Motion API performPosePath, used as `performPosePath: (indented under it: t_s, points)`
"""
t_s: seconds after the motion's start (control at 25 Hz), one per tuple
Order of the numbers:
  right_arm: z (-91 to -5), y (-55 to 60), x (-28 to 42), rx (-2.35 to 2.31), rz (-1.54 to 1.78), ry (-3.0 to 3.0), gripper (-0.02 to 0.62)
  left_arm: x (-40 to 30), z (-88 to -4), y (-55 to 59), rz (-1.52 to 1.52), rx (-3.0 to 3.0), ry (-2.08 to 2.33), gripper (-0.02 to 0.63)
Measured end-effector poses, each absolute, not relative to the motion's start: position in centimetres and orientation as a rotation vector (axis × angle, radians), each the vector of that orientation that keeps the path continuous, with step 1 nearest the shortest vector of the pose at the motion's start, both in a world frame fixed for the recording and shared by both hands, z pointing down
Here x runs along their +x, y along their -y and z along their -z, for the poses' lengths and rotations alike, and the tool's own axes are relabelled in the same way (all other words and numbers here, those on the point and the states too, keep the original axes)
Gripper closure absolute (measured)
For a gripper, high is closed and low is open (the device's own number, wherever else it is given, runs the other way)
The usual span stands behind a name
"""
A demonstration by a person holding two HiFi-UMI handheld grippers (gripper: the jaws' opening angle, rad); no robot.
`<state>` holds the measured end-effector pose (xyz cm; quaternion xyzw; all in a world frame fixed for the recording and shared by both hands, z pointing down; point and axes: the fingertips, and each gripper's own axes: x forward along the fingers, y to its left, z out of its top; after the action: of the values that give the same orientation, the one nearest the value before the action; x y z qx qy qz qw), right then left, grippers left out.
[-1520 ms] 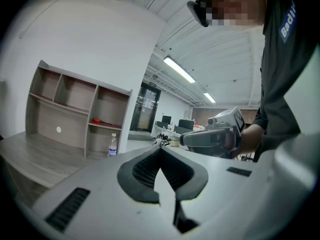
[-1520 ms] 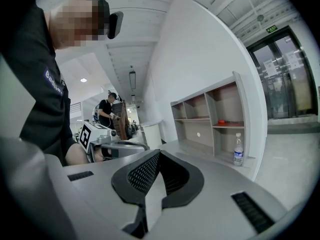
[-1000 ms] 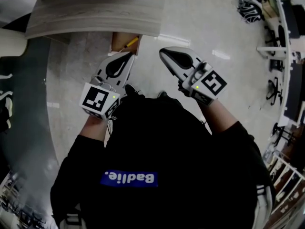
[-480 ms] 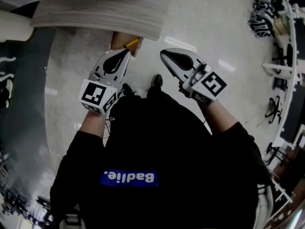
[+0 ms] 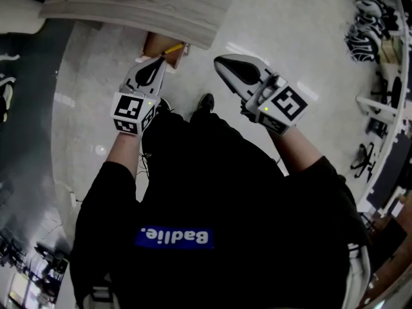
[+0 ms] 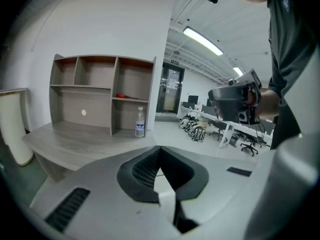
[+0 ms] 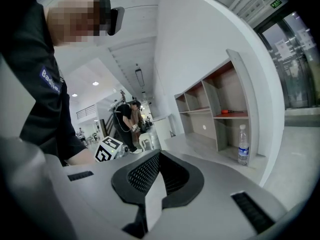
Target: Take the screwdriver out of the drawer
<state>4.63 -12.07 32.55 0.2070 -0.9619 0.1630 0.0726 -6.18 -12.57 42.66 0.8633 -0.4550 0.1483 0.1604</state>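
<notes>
Risk, biggest first: both claws are pressed together with nothing between them. The screwdriver is taken to be the slim yellow thing lying in the open drawer. It cannot be gripped until a claw is spread, and a shut tip would likely shove or roll it deeper. The left gripper is seen just near of the drawer, tip close to the yellow handle. The right gripper is held to its right over bare floor, well apart. The drawer's far part is overhung by the desk edge, so a gripper could be knocked on it during a steep lift. The thin handle could be pinched off-centre and dropped.

Around, large to small:
- desk
- shelf unit on the desk
- white cylinder at left
- another person far off
- shoes near the drawer
- bottle on the desk
- small orange thing on a shelf

Nothing but the desk edge is seen in the way.
</notes>
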Motion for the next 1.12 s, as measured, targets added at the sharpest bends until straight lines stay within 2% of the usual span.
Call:
performPosePath:
  t_s: [0.52, 1.12]
  points:
    - [-34.6, 14.7, 1.1, 0.767, -0.507, 2.831, 0.565, -8.3, -54.6, 13.7, -0.797, 2.457, 1.146, 0.601]
    - [-38.1, 12.8, 3.2, 0.858, -0.642, 2.726, 0.565, -8.1, -66.6, 16.2, -1.136, 2.367, 1.014, 0.505]
